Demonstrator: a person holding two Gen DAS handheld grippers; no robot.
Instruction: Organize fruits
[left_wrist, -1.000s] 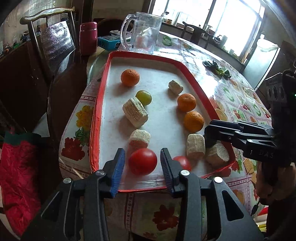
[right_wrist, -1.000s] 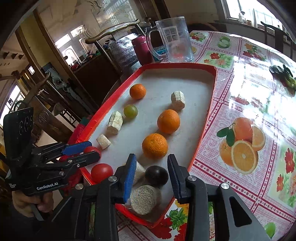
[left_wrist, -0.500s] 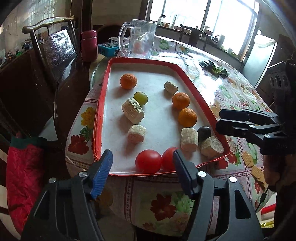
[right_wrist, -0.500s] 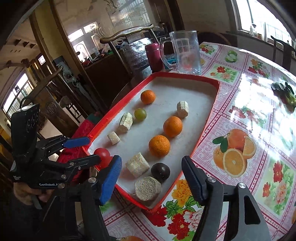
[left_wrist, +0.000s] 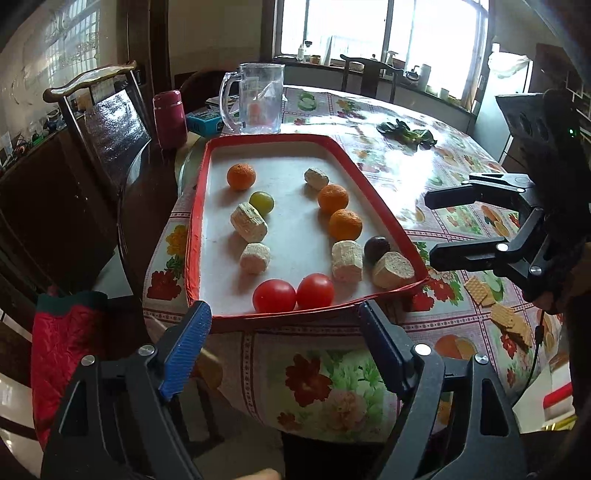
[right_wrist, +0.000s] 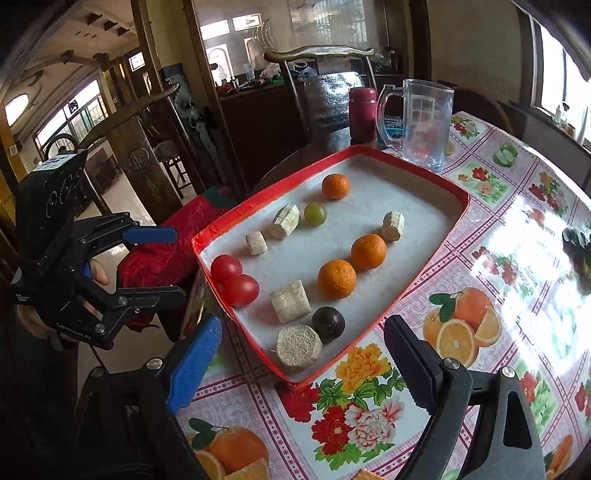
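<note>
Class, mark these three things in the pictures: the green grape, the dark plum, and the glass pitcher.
green grape (left_wrist: 261, 202), left wrist view, on the middle of its skin.
dark plum (right_wrist: 328, 323), right wrist view, on its rounded front.
glass pitcher (left_wrist: 259, 99), left wrist view, on its clear wall.

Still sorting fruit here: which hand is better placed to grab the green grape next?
Probably left. The green grape sits on the tray's left half, nearer the open left gripper; the right gripper would cross the oranges.
</note>
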